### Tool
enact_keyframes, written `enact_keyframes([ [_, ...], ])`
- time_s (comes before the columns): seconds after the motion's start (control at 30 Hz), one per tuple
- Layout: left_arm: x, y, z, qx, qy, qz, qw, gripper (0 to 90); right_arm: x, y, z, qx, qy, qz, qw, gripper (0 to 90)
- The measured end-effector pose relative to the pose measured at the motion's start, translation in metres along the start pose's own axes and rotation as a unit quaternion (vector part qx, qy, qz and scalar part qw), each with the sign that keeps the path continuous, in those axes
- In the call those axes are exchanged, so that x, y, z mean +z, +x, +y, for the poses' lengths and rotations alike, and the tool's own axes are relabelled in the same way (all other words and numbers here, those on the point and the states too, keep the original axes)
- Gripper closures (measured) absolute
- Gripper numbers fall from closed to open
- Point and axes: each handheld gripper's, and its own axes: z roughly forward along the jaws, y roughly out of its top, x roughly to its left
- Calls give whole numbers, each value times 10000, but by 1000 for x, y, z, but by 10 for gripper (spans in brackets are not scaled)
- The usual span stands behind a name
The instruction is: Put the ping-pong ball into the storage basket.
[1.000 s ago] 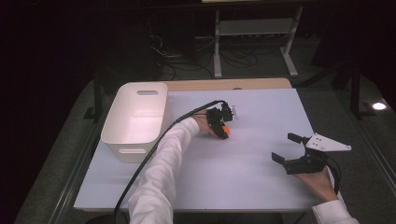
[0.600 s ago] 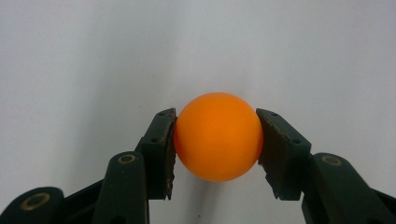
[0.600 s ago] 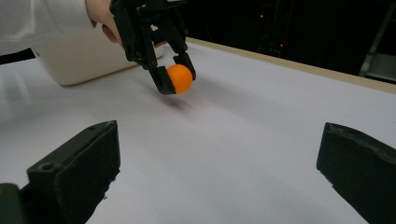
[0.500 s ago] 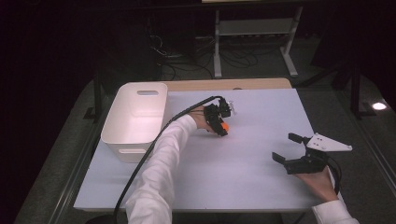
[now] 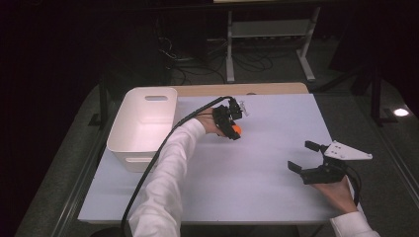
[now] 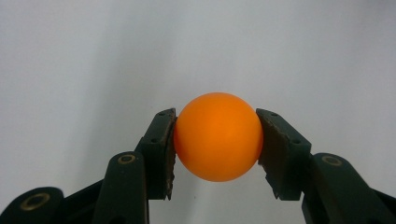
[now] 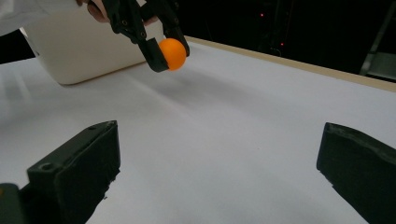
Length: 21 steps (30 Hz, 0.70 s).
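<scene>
Clearly, left tongs pinch a smooth, round orange ball.

Left gripper lifted off the table since a second ago, ball carried up with it, clamped between the jaws. Ball now clear of the white surface, seen hanging above it from the right gripper view. Shifted slightly toward the bin in the high view, forearm raised along with it. Shadow under the ball softer and more spread than before.
</scene>
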Motion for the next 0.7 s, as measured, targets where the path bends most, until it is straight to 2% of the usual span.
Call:
enact_keyframes([
  [0.07, -4, -1, -1, -47, -71, -6, 10000, 501, 0, 0, 0, -2, 7, -7, 10000, 0],
  [0.27, -15, -2, -1, -46, -138, 59, 9999, 501, 1, 0, 0, 15, 23, -15, 10000, 0],
  [0.3, -21, -4, -2, -51, -199, 108, 9997, 501, 1, 0, 0, 14, 14, -9, 10000, 0],
  [0.33, -23, -3, -2, -6, -187, 108, 9998, 501, 1, 0, 0, 3, 9, -3, 10000, 0],
  [0.53, -33, -10, 0, -37, -329, 93, 9994, 500, 1, 0, 0, -6, 39, 1, 10000, 0],
  [0.7, -42, -12, -1, -47, -400, 161, 9991, 501, 1, 0, 0, -8, 32, -7, 10000, 0],
])
